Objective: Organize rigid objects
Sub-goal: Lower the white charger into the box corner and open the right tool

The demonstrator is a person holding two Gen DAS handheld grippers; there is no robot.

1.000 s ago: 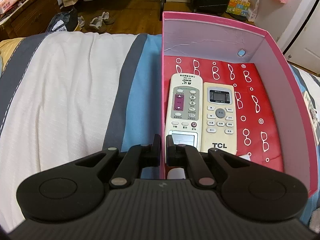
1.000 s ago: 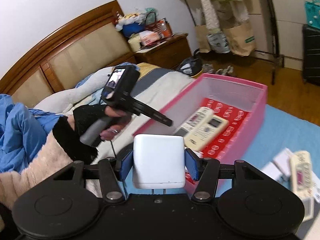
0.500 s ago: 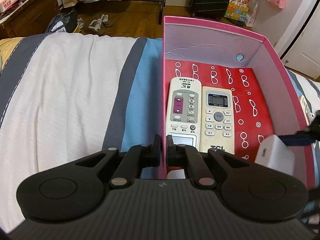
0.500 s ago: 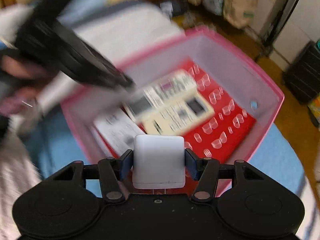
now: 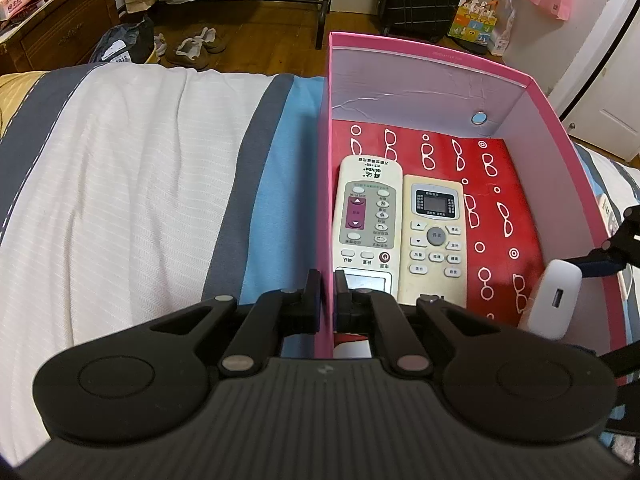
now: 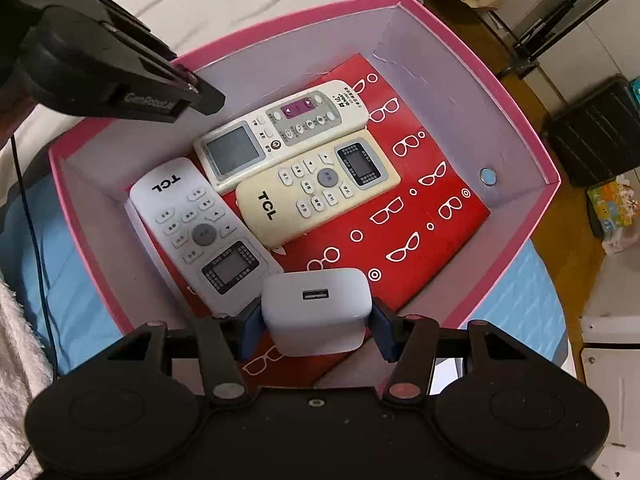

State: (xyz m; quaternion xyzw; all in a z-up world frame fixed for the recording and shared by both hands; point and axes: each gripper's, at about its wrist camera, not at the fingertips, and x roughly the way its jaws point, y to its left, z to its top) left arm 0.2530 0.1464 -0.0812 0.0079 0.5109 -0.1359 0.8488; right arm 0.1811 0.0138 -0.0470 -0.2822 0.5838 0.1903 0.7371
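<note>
A pink box (image 5: 420,50) with a red glasses-print floor sits on the bed. My left gripper (image 5: 327,298) is shut on its left wall, seen also as the left gripper (image 6: 120,76) from the right wrist. Inside lie a QUNDA remote (image 6: 280,132), a cream TCL remote (image 6: 316,188) and a white TCL remote (image 6: 200,224). My right gripper (image 6: 316,320) is shut on a white USB charger (image 6: 316,308), port facing forward, low inside the pink box (image 6: 520,108). The left wrist view shows the charger (image 5: 554,304) by the right wall; I cannot tell whether it touches the floor.
The box rests on a striped bedsheet (image 5: 120,180) of white, grey and blue. Beyond the bed are a wooden floor with shoes (image 5: 192,46), paper bags, a dark suitcase (image 6: 592,132) and a wooden nightstand (image 5: 52,28).
My right gripper swung over and tipped down with the charger, from beside the box to low inside it near the right wall. The left gripper kept its hold on the wall.
</note>
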